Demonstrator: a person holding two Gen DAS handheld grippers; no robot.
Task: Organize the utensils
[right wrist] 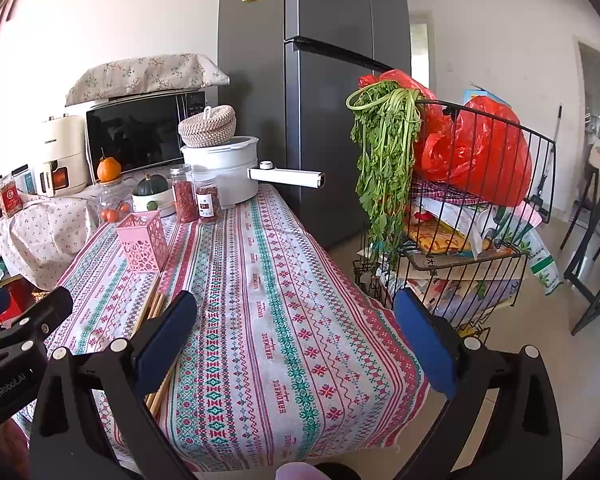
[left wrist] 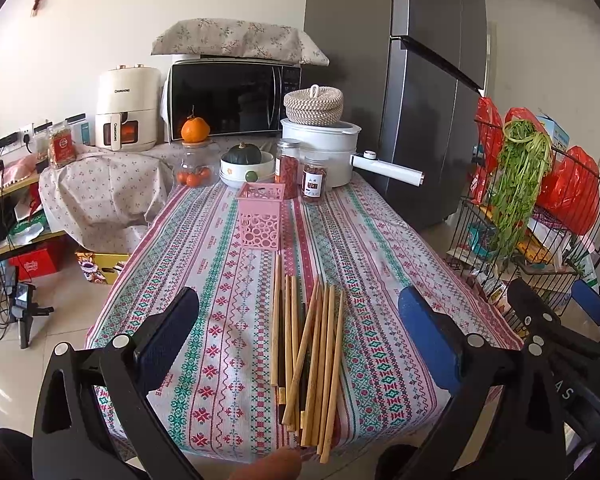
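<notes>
Several bamboo chopsticks (left wrist: 312, 356) lie in a loose pile on the patterned tablecloth (left wrist: 228, 300), near the table's front edge. Beyond them stands an empty pink perforated holder (left wrist: 260, 216), upright. My left gripper (left wrist: 298, 320) hovers open above the pile, one blue finger on each side, touching nothing. In the right wrist view my right gripper (right wrist: 296, 320) is open over bare cloth to the right of the pile. The chopsticks (right wrist: 152, 308) show partly behind its left finger, and the pink holder (right wrist: 143, 240) stands farther back on the left.
At the table's far end are a white pot (left wrist: 320, 152) with a long handle, two spice jars (left wrist: 300, 172), a bowl with a squash (left wrist: 246, 164) and a jar with an orange. A wire cart (right wrist: 472, 216) with greens and red bags stands right of the table, before the fridge (left wrist: 400, 80).
</notes>
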